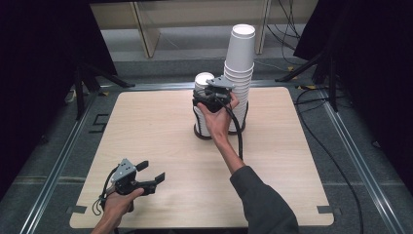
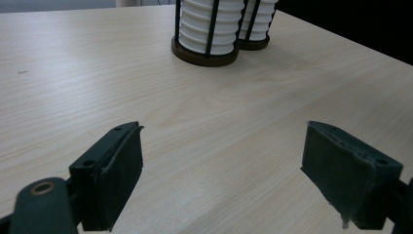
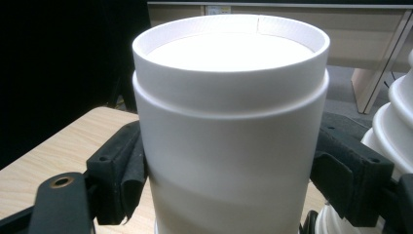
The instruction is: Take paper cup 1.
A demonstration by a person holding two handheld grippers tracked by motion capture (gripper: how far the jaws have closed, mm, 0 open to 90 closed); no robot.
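A short stack of white paper cups (image 1: 202,83) stands bottom up in a black wire holder (image 1: 198,127) at the far middle of the wooden table (image 1: 146,122). My right gripper (image 1: 206,94) is shut on the top cup (image 3: 229,122) of that stack, one pad (image 3: 124,175) pressed against each side. A much taller stack (image 1: 241,58) rises just to the right of it. My left gripper (image 1: 155,170) hovers near the front left edge, open, with bare tabletop between its jaws (image 2: 224,146). Both holders (image 2: 207,29) lie far ahead in the left gripper view.
Metal rails (image 1: 63,156) frame the table on both sides, and black cables (image 1: 341,165) trail over the floor at the right. Dark stands (image 1: 83,83) and wooden furniture (image 1: 146,29) sit beyond the far edge.
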